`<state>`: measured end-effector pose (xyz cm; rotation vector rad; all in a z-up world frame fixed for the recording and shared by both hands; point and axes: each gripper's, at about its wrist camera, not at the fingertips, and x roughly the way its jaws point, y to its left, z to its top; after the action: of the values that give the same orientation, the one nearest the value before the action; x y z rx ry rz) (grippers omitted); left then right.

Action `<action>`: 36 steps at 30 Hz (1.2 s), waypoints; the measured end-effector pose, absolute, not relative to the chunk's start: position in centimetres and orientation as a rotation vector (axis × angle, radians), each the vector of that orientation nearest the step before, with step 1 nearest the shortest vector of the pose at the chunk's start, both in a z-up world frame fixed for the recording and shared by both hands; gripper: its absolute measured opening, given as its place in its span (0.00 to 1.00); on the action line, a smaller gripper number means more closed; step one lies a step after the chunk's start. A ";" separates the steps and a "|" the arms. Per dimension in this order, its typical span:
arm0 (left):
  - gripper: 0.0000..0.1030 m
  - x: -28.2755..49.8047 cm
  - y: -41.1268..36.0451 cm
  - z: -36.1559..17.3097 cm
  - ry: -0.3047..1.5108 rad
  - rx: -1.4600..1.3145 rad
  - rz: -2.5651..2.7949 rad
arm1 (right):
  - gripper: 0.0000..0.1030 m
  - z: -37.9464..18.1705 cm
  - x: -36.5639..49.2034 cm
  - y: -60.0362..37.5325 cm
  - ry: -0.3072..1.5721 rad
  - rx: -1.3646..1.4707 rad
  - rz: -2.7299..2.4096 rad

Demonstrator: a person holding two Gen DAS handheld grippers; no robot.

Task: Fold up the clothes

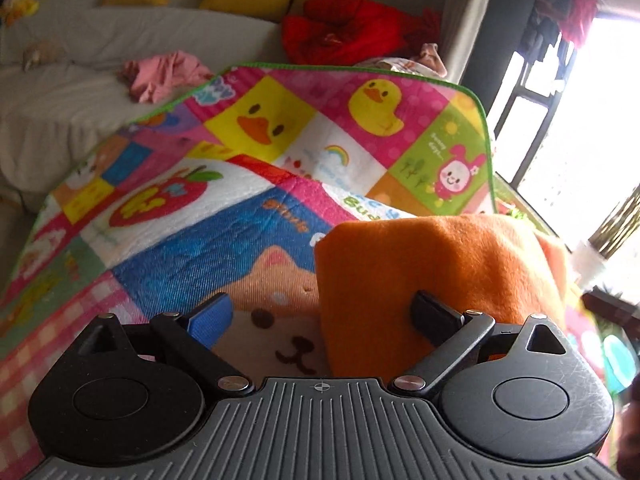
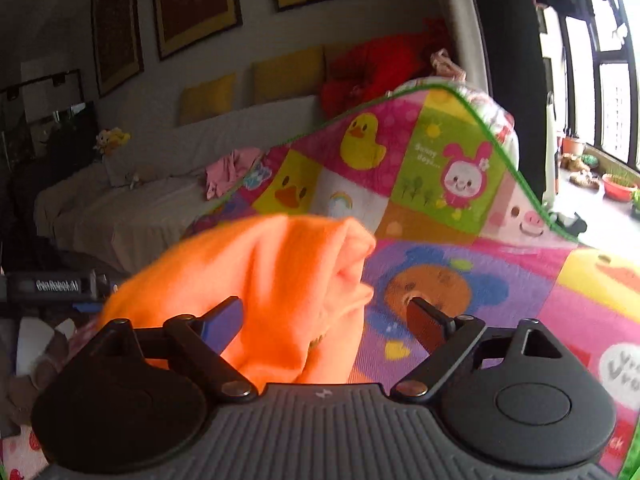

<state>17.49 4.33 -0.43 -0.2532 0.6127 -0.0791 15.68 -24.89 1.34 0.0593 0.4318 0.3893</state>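
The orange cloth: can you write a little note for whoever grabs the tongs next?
Left tongs: open wide, with the edge of the orange cloth lying between them, not pinched.
Right tongs: open wide too; the cloth bunches against the left finger, not pinched.
The cloth sits in a loose heap on the cartoon play mat. A pink garment waits on the sofa behind.
Done: how far folding has got cannot be told.
Left: tidy the fold, then fold the rest.
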 end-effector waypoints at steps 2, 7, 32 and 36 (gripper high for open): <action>0.96 17.4 3.7 -0.3 0.599 -0.215 -0.071 | 1.00 2.5 16.0 -24.4 0.372 0.031 0.399; 0.96 17.2 4.4 0.6 0.602 -0.230 -0.075 | 1.00 0.0 20.1 -19.5 0.457 -0.219 0.364; 1.00 17.0 2.9 -1.2 0.646 -0.242 -0.164 | 1.00 0.3 17.4 -23.5 0.390 -0.094 0.197; 1.00 17.0 3.2 -1.4 0.643 -0.257 -0.173 | 1.00 -1.4 22.0 -22.2 0.475 -0.199 0.092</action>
<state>16.97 3.17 -1.42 -0.2571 0.6435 -0.1729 22.03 -22.23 -1.35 -0.1989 0.4754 0.0916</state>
